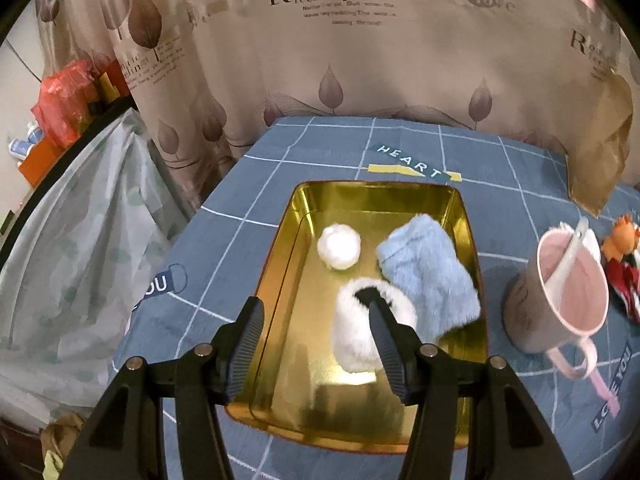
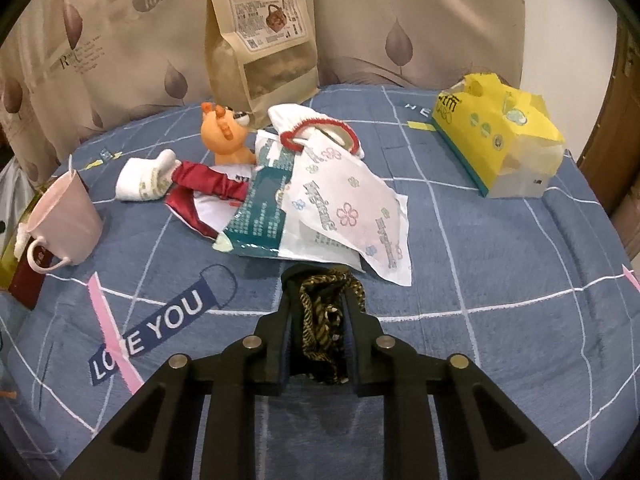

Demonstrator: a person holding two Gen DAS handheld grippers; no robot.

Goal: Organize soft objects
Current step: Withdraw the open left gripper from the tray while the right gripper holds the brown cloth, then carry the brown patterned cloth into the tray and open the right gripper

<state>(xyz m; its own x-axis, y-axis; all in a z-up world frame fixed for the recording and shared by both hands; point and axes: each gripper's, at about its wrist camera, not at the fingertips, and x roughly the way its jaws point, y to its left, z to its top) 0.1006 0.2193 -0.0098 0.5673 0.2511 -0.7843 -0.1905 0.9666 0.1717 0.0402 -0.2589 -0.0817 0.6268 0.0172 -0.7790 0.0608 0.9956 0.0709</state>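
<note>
A gold metal tray [image 1: 280, 240] lies on the blue checked cloth. In it are a white pompom ball [image 1: 339, 246], a light blue fluffy cloth [image 1: 430, 276] and a white fluffy band [image 1: 356, 336] with a dark centre. My left gripper [image 1: 314, 307] hangs open over the tray's near half with nothing between its fingers. Its right finger [image 1: 384, 336] stands in front of the white band. In the right wrist view, my right gripper [image 2: 321, 282] is shut on a black-and-gold fabric band [image 2: 320, 320] low over the cloth. An orange plush toy [image 2: 224, 136], a white sock [image 2: 146, 180] and a red-and-white garment [image 2: 204, 192] lie beyond it.
A pink mug [image 1: 568, 292] with a white spoon stands right of the tray. Tissue packets [image 2: 340, 208] lie ahead of the right gripper, with a brown snack bag [image 2: 260, 40] at the back and a yellow tissue box [image 2: 496, 140] at the right. A curtain borders the far edge.
</note>
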